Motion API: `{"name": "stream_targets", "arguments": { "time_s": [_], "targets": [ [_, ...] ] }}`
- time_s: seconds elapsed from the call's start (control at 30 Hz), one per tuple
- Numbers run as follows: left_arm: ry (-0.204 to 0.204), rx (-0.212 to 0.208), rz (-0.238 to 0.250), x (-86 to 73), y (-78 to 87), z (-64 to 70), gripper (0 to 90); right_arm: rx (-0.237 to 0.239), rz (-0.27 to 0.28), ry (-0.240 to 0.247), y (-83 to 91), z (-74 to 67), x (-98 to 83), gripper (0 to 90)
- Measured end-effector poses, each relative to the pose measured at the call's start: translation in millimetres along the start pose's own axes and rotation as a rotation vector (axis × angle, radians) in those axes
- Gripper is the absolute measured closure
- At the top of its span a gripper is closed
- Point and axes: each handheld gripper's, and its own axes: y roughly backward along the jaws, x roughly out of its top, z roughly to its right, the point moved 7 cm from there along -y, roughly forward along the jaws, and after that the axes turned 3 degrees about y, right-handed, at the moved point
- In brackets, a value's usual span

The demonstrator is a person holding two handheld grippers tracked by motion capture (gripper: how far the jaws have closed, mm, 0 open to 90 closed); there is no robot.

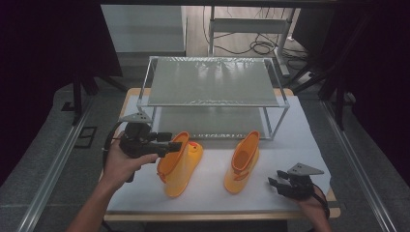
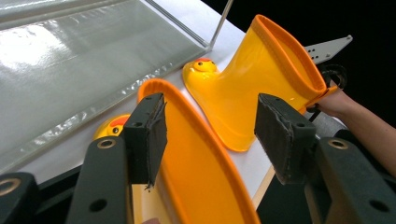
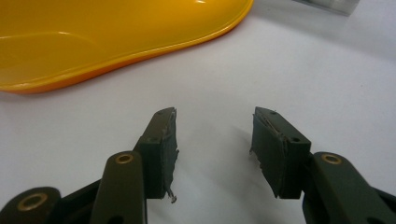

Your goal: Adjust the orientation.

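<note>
Two yellow rubber boots with orange rims stand on the white table. My left gripper [image 1: 173, 145] is at the top of the left boot [image 1: 180, 169]. In the left gripper view that boot's opening [image 2: 196, 172] lies between the wide-apart jaws of my left gripper [image 2: 210, 107]. The left pad sits at the rim and the right pad stands off it. The right boot [image 1: 241, 162] [image 2: 247, 93] stands alone, its toe toward the rack. My right gripper [image 1: 271, 182] [image 3: 212, 121] rests low on the table to that boot's right, open and empty, with the boot's side [image 3: 93, 42] just beyond its jaws.
A metal-framed rack with two translucent shelves [image 1: 212, 82] [image 2: 70, 56] stands at the back of the table, close behind the boots' toes. The white table cover [image 1: 295, 140] ends near my right hand at the front right corner. Dark curtains flank the table.
</note>
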Motion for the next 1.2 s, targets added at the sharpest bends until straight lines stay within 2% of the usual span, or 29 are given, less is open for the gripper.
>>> {"name": "stream_targets", "arguments": {
  "time_s": [0.17,0.47,0.63,1.2],
  "targets": [
    [-0.017,-0.014,-0.025,11.9,-11.7,7.1,43.5,-0.003,-0.004,0.002,-1.5,0.4,-0.7,49.5],
    [-0.017,-0.050,-0.062,21.4,-29.4,14.4,43.7,-0.004,-0.003,0.001,-1.5,0.3,-0.9,49.4],
    [-0.003,-0.075,-0.078,28.7,-40.7,17.2,43.7,-0.005,-0.003,-0.003,-1.3,1.0,-1.0,49.2],
    [-0.014,-0.107,-0.137,37.2,-66.5,28.3,44.0,-0.010,-0.001,-0.005,-1.0,1.8,-1.4,49.1]
  ]
}}
